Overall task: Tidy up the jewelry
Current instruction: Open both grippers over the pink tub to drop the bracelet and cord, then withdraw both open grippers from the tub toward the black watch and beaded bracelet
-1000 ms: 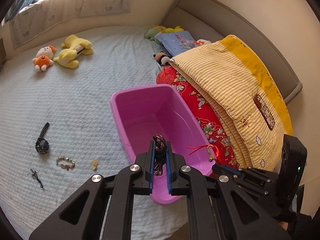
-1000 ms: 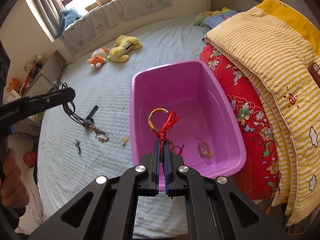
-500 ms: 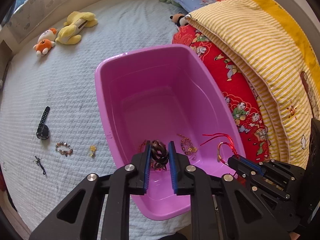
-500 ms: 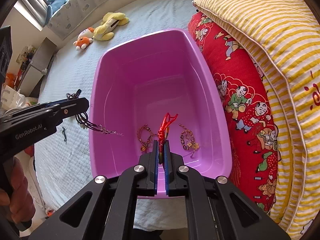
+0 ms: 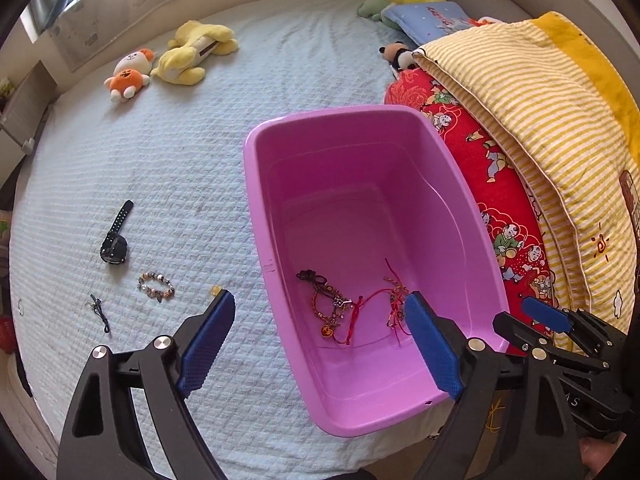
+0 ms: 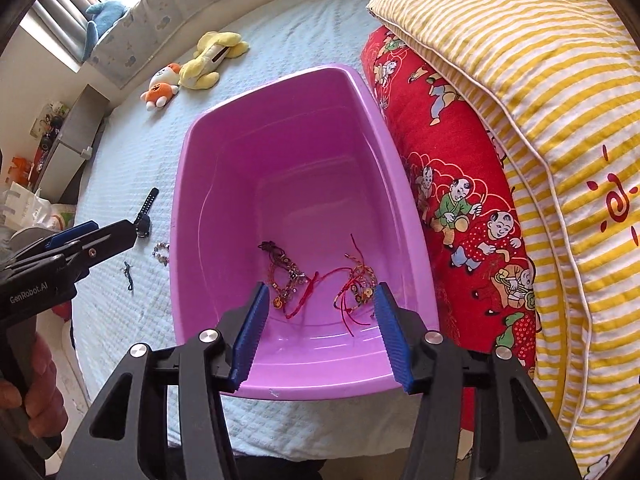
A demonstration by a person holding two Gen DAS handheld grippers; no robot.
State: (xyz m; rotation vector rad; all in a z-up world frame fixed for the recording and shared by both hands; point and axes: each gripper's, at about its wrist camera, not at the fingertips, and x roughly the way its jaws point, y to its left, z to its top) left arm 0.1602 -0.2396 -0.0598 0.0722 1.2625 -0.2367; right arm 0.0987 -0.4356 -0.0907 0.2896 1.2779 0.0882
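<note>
A pink plastic tub (image 5: pixel 256 200) (image 6: pixel 180 184) sits on the pale blue bedspread. On its floor lie a dark cord bracelet (image 5: pixel 316 280) (image 6: pixel 276 256), a red string bracelet (image 5: pixel 372 300) (image 6: pixel 316 284) and a beaded piece (image 6: pixel 360 280). My left gripper (image 5: pixel 319 300) hangs over the tub's near left wall, jaws opening wide, with nothing held. Above the tub's near end, my right gripper (image 6: pixel 322 288) is also opening and grips nothing. On the bed left of the tub lie a black watch (image 5: pixel 116 240), a beaded bracelet (image 5: pixel 156 285), a small dark piece (image 5: pixel 100 312) and a yellow charm (image 5: pixel 216 290).
A red printed quilt (image 5: pixel 472 152) and a yellow striped quilt (image 5: pixel 540 100) press against the tub's right side. Plush toys (image 5: pixel 192 56) lie far back on the bed. The bed's near edge runs just below the tub. A person's hand (image 6: pixel 36 392) holds the left gripper.
Both grippers came down over the tub and opened. The dark bracelet left the left jaws and the red cord left the right jaws; both now lie on the tub floor.
</note>
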